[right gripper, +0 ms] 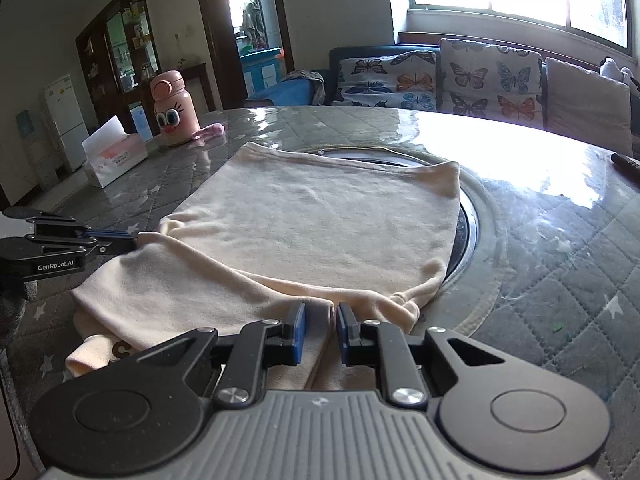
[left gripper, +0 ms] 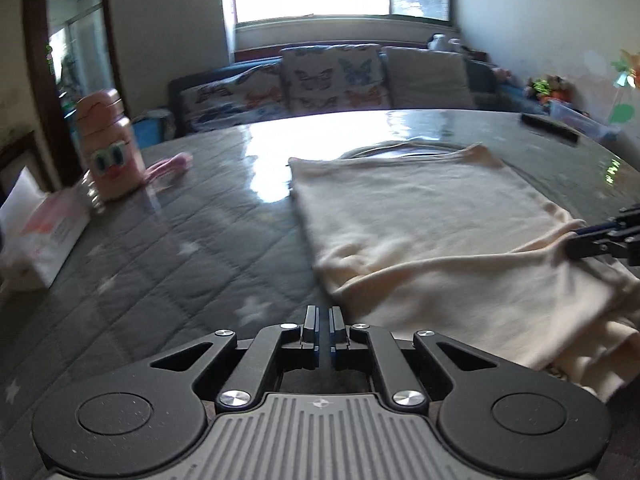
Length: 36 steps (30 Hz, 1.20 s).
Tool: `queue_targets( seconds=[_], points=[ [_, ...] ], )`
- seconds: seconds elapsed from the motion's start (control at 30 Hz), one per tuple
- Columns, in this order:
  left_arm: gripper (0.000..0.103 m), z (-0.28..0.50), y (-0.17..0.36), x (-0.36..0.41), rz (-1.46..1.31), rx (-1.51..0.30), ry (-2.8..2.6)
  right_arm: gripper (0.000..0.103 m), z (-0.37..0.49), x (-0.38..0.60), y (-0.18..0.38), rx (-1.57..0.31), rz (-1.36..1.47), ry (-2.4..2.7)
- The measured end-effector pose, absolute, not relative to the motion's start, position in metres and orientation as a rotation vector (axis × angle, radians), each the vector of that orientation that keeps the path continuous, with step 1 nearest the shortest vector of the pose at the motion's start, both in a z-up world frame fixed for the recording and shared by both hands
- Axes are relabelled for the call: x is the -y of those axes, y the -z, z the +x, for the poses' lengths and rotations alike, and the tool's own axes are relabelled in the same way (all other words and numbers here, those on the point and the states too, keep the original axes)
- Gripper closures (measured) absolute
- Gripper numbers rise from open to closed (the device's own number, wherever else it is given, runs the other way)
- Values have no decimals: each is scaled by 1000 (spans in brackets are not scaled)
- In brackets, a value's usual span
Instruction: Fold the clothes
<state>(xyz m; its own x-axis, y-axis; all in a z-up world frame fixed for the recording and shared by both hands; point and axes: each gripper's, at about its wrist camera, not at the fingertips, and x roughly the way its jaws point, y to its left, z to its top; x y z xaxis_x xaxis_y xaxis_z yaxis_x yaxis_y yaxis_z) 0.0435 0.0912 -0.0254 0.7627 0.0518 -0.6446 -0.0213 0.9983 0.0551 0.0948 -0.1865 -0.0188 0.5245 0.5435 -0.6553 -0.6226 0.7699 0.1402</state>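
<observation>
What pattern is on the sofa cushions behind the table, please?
Colourful butterflies on a pale ground; the sofa cushions show best in the right wrist view.

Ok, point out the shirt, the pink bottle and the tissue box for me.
shirt (right gripper: 320, 220), right wrist view, middle of the flat cloth
pink bottle (right gripper: 175, 114), right wrist view, its face
tissue box (right gripper: 116, 160), right wrist view, front side

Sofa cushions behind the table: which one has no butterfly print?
The plain beige cushion at the right end of the row. The middle cushion and the left cushion both bear coloured butterflies.
</observation>
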Motion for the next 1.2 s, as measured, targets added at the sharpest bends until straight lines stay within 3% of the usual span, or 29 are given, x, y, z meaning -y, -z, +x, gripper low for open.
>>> queue_targets(
  seconds=[0.17, 0.27, 0.63, 0.7, 0.97, 1.13, 1.2],
  points=[
    [96, 36, 7, -84, -7, -640, 16, 88, 95, 186, 17, -736, -107, -704],
    [96, 39, 2, -66, 3, -620, 71, 93, 94, 183, 19, -732, -124, -689],
    [96, 51, 24, -58, 61, -664, 46, 96, 90, 183, 9, -658, -149, -657],
    [95, 49, 23, -59, 61, -664, 46, 95, 97, 182, 21, -712, -143, -650],
    [95, 33, 3, -43, 91, -612, 119, 90, 75, 184, 2, -645, -184, -725],
    [95, 25, 5, -17, 146, -606, 211, 82, 61, 166, 11, -672, -242, -837],
    [95, 24, 10, -10, 166, -620, 239, 73, 57, 162, 15, -683, -263, -859]
  ],
)
